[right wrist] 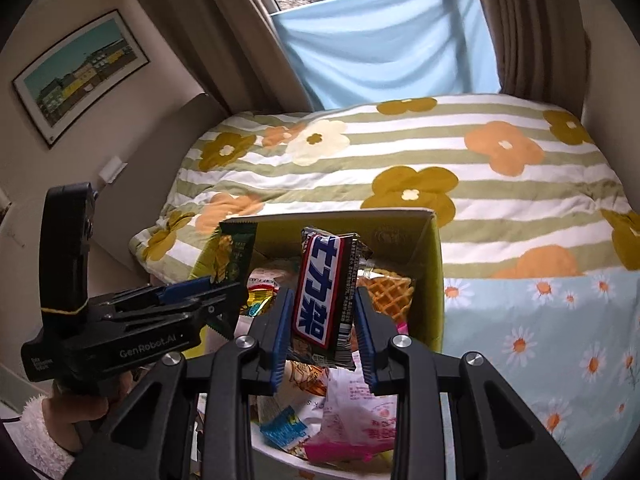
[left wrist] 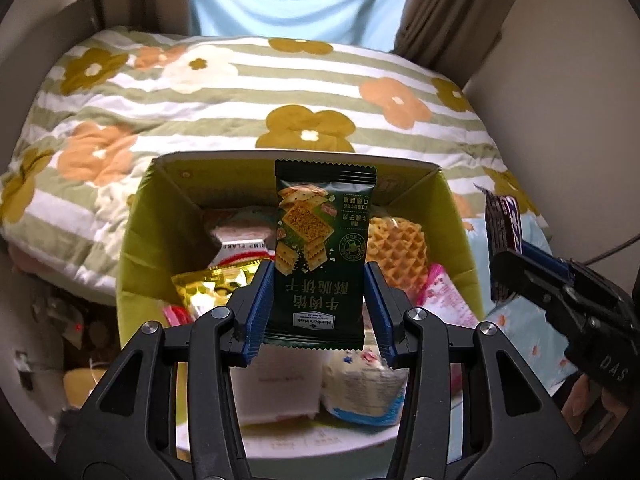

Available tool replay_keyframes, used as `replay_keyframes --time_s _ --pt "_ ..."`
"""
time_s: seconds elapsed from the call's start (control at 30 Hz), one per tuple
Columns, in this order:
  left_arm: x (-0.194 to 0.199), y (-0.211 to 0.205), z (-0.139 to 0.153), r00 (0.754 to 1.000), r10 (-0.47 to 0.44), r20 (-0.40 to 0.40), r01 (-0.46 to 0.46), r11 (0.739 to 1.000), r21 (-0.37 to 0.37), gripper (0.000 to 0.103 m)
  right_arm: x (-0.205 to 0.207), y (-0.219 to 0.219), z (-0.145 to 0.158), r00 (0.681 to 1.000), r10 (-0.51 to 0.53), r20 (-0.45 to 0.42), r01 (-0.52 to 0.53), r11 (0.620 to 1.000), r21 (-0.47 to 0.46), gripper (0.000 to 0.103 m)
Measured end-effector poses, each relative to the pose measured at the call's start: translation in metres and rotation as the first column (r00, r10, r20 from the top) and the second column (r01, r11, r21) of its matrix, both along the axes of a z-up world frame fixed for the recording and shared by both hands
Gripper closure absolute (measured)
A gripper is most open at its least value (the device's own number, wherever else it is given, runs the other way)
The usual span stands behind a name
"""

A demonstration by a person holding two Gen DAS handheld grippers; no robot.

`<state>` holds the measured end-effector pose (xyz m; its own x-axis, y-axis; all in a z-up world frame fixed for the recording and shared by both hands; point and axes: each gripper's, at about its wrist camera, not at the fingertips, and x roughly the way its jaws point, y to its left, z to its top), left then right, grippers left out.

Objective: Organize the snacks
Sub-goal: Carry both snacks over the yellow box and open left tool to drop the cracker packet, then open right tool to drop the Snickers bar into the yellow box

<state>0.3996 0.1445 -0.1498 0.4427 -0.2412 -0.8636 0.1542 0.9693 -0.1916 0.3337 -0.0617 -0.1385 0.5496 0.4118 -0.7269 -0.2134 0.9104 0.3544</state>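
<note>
we have two snacks in the air at once, and the coming move turns on how each sits over the green box (left wrist: 144,216), which stands open straight ahead of both claws on the flowered quilt (left wrist: 248,92). our left gripper (left wrist: 318,312) is clenched on the lower part of a dark green cracker packet (left wrist: 324,248), held upright with its long axis running away from the claw, directly over the middle of the box, so we judge it only needs to go down and let go. our right gripper (right wrist: 322,328) is clamped on a chocolate bar (right wrist: 324,288), also upright but leaning a little left, hanging over the near right part of the box. the left claw looks better centred over the opening. the left view shows the box floor plainly: a waffle snack (left wrist: 400,252) on the right, a gold packet (left wrist: 212,284) on the left. the right view adds the left claw seen from the side (right wrist: 192,292), with the green packet standing up from its tip, and loose wrappers in a white tray (right wrist: 276,454) nearest us.
</note>
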Motion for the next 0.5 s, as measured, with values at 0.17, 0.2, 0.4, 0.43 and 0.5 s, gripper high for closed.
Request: replay_keyframes --time_s 0.17,0.2,0.4,0.43,0.5 --pt "0.003 0.006 -0.002 0.999 -0.028 0.016 0.028 0.999 -0.034 0.000 -0.001 0.002 -0.006 0.999 -0.044 -0.033 0.043 0.999 -0.018 0.076" --pt "0.001 0.009 -0.001 1.000 -0.020 0.024 0.021 0.999 -0.044 0.000 0.000 0.002 -0.007 0.998 -0.048 -0.037 0.047 0.999 -0.021 0.075" --pt "-0.008 0.031 -0.014 0.998 0.046 -0.031 -0.049 0.996 -0.073 0.000 0.001 0.006 -0.012 0.998 -0.030 -0.046 0.027 0.998 -0.058 0.075" --pt "-0.011 0.033 -0.015 0.998 0.055 -0.036 -0.057 0.996 -0.069 0.000 0.001 0.007 -0.013 0.999 -0.025 -0.047 0.023 0.998 -0.059 0.076" --pt "-0.017 0.035 -0.015 0.998 0.057 -0.040 -0.059 0.996 -0.062 0.000 0.003 0.009 -0.013 0.999 -0.016 -0.049 0.013 0.999 -0.052 0.076"
